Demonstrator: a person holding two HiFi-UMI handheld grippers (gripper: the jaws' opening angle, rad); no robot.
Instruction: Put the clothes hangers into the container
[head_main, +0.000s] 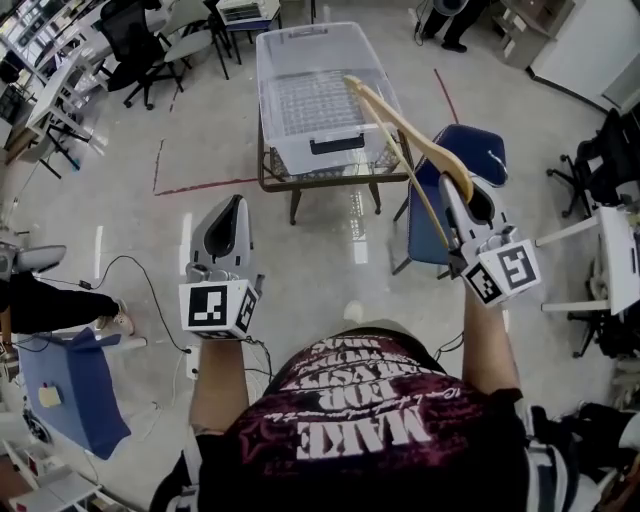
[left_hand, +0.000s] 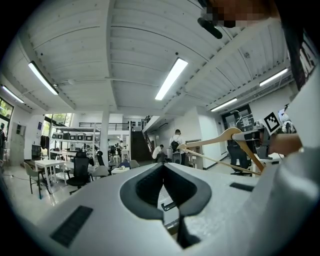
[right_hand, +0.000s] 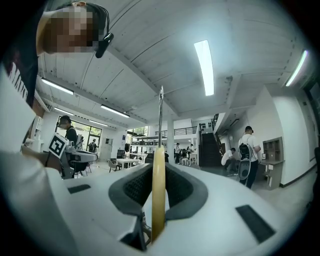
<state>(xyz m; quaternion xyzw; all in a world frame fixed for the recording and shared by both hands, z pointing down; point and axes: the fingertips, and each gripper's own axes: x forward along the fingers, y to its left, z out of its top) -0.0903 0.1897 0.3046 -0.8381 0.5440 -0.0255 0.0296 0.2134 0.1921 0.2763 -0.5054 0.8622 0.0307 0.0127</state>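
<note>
Black-and-red shirt (head_main: 370, 420) fills the near edge of the head view, with both forearms held out ahead of it; the left gripper (head_main: 235, 202) sits level on the left, its marker cube toward the person; in its own view the left gripper (left_hand: 163, 167) has its pads brought together at the tip, with nothing between them; the right gripper (head_main: 457, 182) sits level on the right, about as far out as the left, the two well apart.

Between the right jaws a wooden hanger (head_main: 400, 125) is clamped near its neck; in the right gripper view it stands edge-on between the pads (right_hand: 134, 192) as a pale yellow strip (right_hand: 158, 200), the metal hook (right_hand: 160, 115) rising straight above it; in the head view the hanger reaches up and left from the gripper, in the air and not in the bin (head_main: 300, 150); its far tip crosses the bin's right side in the picture; the left gripper view shows the same hanger (left_hand: 220, 140) off to the right.

Beyond the grippers, a blue chair (head_main: 480, 150) stands just right of a small table (head_main: 330, 183); the clear bin rests on that table; I can make out no hanger inside it; office chairs (head_main: 135, 45) stand farther off at upper left.
</note>
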